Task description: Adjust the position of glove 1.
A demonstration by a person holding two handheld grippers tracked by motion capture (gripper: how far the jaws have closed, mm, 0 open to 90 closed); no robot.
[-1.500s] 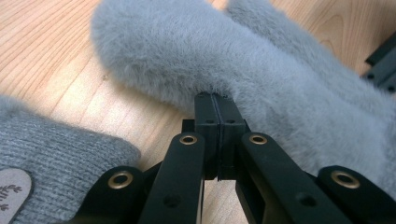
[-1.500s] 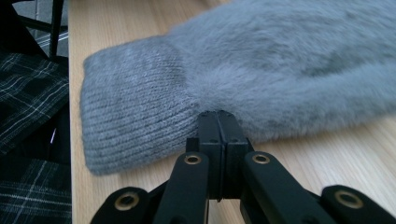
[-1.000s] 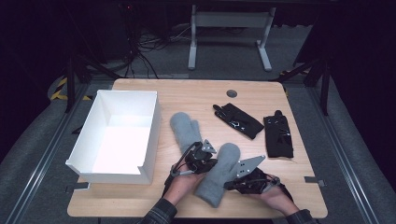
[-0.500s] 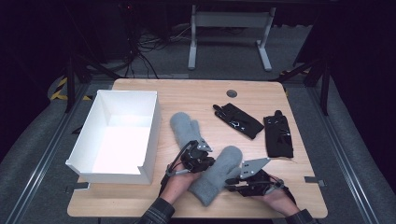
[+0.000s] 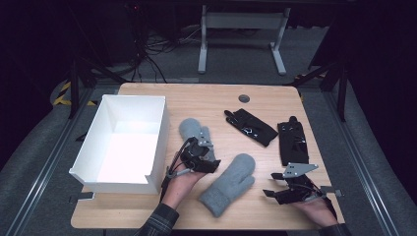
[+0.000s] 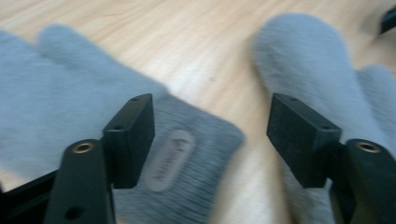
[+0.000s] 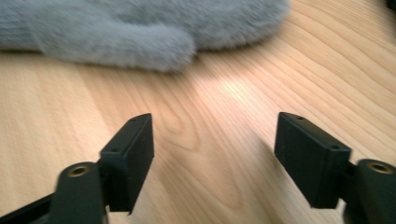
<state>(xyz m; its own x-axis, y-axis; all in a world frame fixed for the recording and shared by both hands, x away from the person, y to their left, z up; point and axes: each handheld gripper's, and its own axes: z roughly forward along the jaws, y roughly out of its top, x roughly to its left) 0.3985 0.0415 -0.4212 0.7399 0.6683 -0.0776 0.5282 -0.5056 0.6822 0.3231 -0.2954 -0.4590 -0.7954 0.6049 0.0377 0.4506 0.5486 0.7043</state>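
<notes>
High view first: we see our left gripper (image 5: 209,160) low on the table's middle, resting over the cuff end of the far grey mitten (image 5: 193,132), and our right gripper (image 5: 275,192) near the front right edge, over bare wood. Both sets of jaws have just been opening. In the left gripper view our left gripper (image 6: 210,126) stands wide, pads pressing on nothing; below the gap lies a mitten cuff with a small oval label (image 6: 168,157), and a second mitten rises behind the right-hand jaw. In the right gripper view our right gripper (image 7: 212,156) is also spread wide, with only wood grain between the pads and the near grey mitten (image 7: 140,23) lying free beyond them, thumb toward us.

Back in the high view, that near grey mitten (image 5: 229,183) lies slanted between our two hands, its cuff toward the front edge, well apart from the right gripper and just beside the left. The far mitten lies beside it, tip pointing away from us.

Farther out, a white box (image 5: 157,123) sits open on the left side of the wooden table (image 5: 206,101), and two black gloves (image 5: 251,127) (image 5: 293,142) lie on the right half, apart from each other.
</notes>
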